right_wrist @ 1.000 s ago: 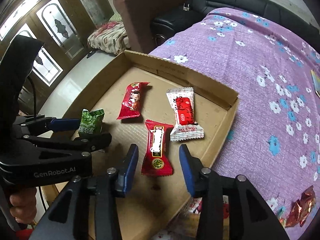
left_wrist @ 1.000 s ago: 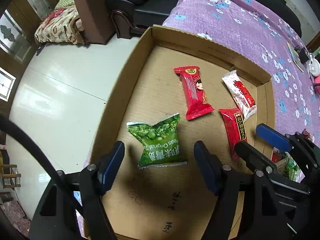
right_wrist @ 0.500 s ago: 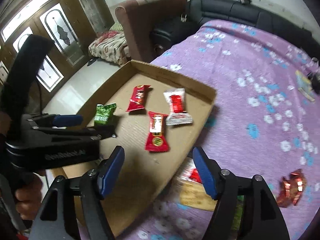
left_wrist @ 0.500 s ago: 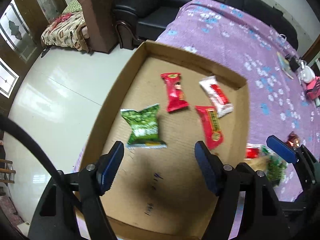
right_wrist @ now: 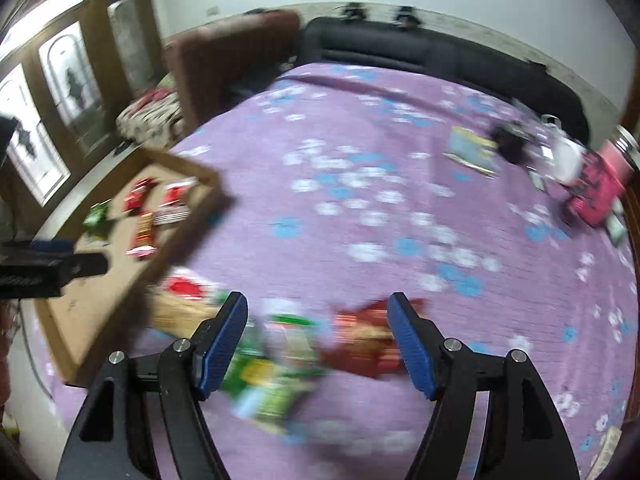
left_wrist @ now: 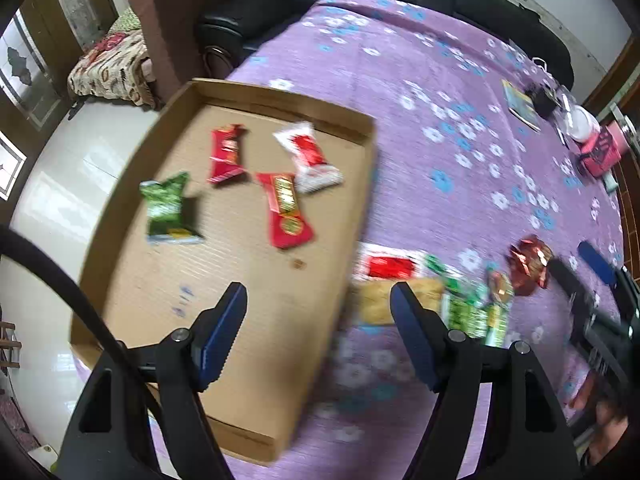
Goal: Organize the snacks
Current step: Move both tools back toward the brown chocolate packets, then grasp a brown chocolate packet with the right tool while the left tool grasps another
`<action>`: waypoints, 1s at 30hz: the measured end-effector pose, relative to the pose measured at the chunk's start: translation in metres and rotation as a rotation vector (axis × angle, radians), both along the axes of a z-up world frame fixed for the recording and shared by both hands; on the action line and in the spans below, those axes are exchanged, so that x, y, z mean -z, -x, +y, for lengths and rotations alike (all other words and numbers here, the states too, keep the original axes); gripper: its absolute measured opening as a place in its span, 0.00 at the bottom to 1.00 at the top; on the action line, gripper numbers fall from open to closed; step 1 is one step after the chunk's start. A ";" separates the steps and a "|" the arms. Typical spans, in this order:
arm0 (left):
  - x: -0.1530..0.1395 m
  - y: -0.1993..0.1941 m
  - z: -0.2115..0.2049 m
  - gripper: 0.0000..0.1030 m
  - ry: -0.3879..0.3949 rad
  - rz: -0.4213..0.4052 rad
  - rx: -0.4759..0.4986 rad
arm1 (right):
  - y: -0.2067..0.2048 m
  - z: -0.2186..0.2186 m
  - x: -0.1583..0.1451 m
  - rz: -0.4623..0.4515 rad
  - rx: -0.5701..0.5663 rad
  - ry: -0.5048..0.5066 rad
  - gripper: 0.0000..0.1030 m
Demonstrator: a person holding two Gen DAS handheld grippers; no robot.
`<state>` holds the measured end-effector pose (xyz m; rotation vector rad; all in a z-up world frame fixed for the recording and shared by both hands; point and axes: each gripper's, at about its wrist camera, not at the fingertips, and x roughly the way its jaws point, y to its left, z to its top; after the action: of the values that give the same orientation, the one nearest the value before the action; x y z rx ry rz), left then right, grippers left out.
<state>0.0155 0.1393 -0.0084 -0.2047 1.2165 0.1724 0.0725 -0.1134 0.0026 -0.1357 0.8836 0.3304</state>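
Snack packets at the sorting stage. Four packets lie flat inside the shallow cardboard tray (left_wrist: 372, 184), centre left of the left wrist view: a green pea packet (left_wrist: 168, 210), a red packet (left_wrist: 227, 154), a white-and-red packet (left_wrist: 308, 156) and a red packet with a gold label (left_wrist: 286, 210), the last two touching or overlapping at one end. The unsorted pile (right_wrist: 304, 344) lies on the cloth just beside the tray's right wall, lower centre of the right wrist view; it holds green, red, tan and foil-wrapped pieces, too blurred to count.

The right claw (right_wrist: 318, 344) stands wide and empty, its fingers framing the pile. The left claw (left_wrist: 320, 336) is likewise wide and empty, straddling the tray's right wall.

Likely faults, as judgement: the piled packets overlap, so closing on them may catch two at once or only pinch a slippery film edge that slides out. The strong blur suggests fast motion; closing at such speed risks missing or scattering the pile. The two claws work near each other and could collide. The light tray may shift if its wall is knocked.

Surface: a purple cloth with white and blue flowers (right_wrist: 360, 184), over what seems a broad counter, soft enough to wrinkle under a pressed claw. At upper right lie a booklet (right_wrist: 472, 152) and a pink box (right_wrist: 596, 192).

Room: a black sofa (right_wrist: 420, 48), a brown armchair (left_wrist: 160, 28), glazed wooden doors (right_wrist: 60, 92) and a pale tiled floor (left_wrist: 68, 184).
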 end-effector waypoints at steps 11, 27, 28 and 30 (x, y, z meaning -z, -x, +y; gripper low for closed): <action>-0.003 -0.004 -0.062 0.73 -0.009 0.012 0.024 | -0.032 -0.048 0.044 0.140 0.010 -0.031 0.69; -0.010 -0.054 -0.141 0.73 0.077 0.017 0.062 | -0.030 -0.074 0.065 0.167 -0.068 0.036 0.37; -0.007 -0.058 -0.152 0.73 0.091 0.026 0.066 | -0.028 -0.081 0.064 0.167 -0.059 0.028 0.37; 0.000 -0.064 -0.168 0.73 0.089 0.042 0.046 | -0.024 -0.090 0.063 0.174 -0.051 0.028 0.37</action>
<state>0.0795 -0.0288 -0.0080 -0.2510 1.2707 0.0833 0.0967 -0.2032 -0.0604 -0.1573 1.0584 0.3820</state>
